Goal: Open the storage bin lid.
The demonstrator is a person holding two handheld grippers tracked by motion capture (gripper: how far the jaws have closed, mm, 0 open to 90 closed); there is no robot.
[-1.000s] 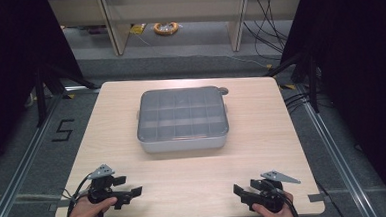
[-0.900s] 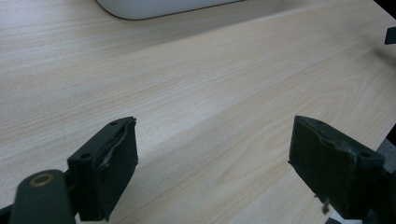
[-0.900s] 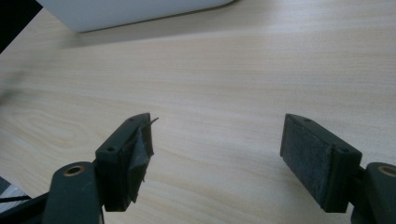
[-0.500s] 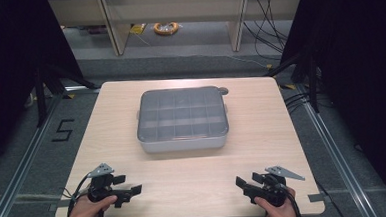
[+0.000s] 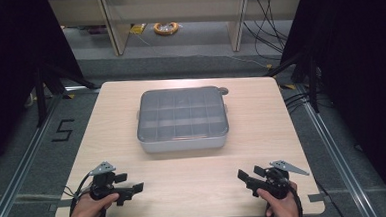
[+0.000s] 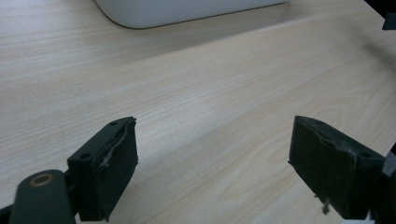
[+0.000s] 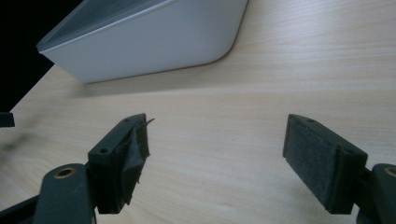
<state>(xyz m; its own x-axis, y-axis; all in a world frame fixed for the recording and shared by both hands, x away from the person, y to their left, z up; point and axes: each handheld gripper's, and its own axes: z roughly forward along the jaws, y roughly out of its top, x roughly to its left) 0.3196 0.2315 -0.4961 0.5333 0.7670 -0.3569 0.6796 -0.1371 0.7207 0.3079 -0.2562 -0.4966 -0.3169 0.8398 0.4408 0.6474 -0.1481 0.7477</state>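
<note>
Grey compartment box (image 5: 182, 120) sits lid-closed at the middle of the wooden table (image 5: 261, 110), taken here as the landmark. Clear lid shows a grid of compartments; contents too small to tell. Small round tab at the box's far right corner.

Left gripper (image 5: 132, 188) rests near the table's front edge, well short of the box and off toward its left front corner, held in the person's left hand (image 5: 88, 208). Jaws point across the table toward the other gripper. In the left gripper view (image 6: 212, 163) the two black jaws stand wide apart, bare wood between them, the box's pale wall (image 6: 187, 9) at the top of frame, well apart from the pads.

Right gripper (image 5: 245, 178) also near the front edge, off the box's right front corner, in the right hand (image 5: 281, 206). Its jaws have just been opening wider; the right gripper view (image 7: 217, 154) shows them spread with nothing between, only tabletop. Box corner (image 7: 154, 37) ahead and to the left of the jaws, not touching.

Neither gripper touches the box.
</note>
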